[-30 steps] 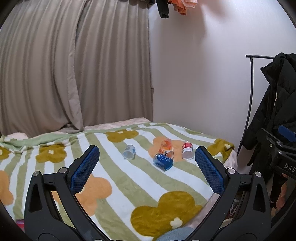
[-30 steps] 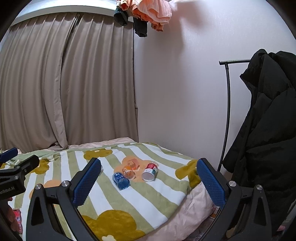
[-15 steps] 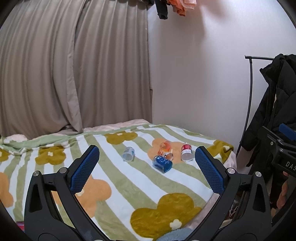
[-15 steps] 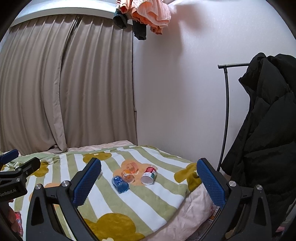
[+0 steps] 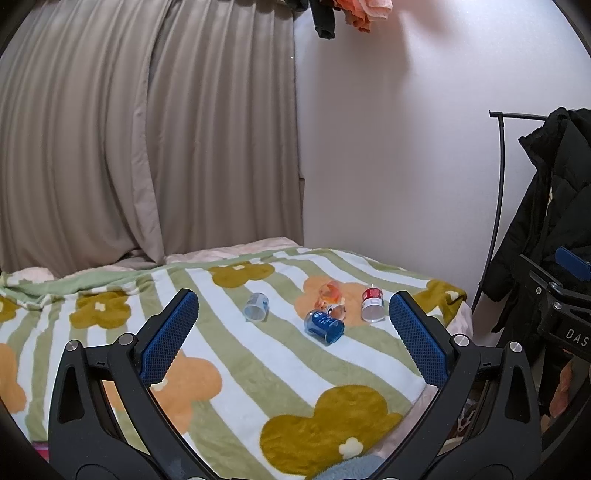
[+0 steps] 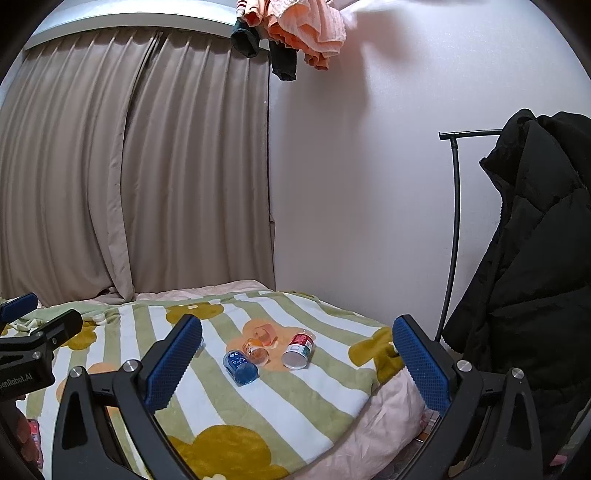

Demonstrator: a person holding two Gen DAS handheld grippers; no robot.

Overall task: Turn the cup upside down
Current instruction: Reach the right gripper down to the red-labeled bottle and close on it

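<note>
Left gripper (image 5: 293,325) spread wide, empty, above the striped flower-print blanket (image 5: 229,369). Right gripper (image 6: 297,352) likewise agape, holding nothing. Ahead between the blue pads: translucent blue plastic cup (image 5: 324,324) on its side, touching a clear orange cup (image 5: 330,291); red-labelled cup (image 5: 372,304) rightward, pale clear cup (image 5: 255,307) leftward.

I am in a home bedroom: a bed (image 5: 258,369) under a striped, flowered blanket (image 6: 258,398), drawn curtains (image 6: 129,166), a black coat (image 6: 535,258) on a rack (image 6: 456,184), and what seems laundry (image 6: 295,33) hanging overhead.
</note>
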